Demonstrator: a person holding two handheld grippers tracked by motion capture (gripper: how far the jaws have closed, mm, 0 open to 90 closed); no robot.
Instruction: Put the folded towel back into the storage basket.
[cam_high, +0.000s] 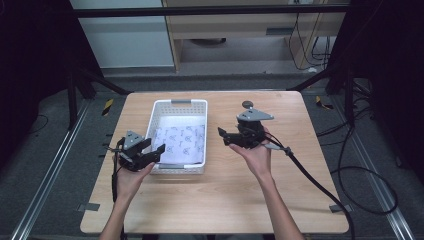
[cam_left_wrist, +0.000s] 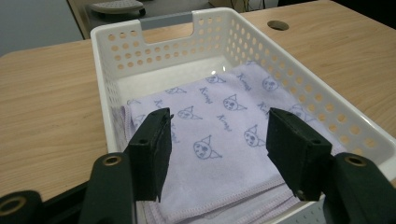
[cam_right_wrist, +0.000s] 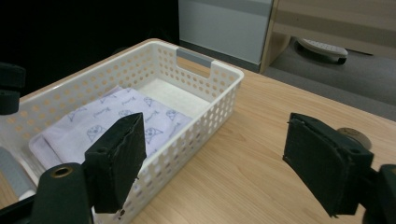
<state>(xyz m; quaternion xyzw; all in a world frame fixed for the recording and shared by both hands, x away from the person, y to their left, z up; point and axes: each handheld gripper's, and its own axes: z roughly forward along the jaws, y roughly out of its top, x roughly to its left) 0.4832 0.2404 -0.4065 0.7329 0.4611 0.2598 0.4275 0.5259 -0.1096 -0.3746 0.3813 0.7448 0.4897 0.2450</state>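
Lying folded in basket (cam_high: 176, 106), cloth (cam_left_wrist: 224, 135) below gaping, empty left hand-held gripper (cam_left_wrist: 217, 140).

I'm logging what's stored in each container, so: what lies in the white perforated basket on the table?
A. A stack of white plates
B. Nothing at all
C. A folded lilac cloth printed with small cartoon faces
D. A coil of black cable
C. The folded lilac cloth with small printed faces lies flat on the floor of the white basket, at its near end.
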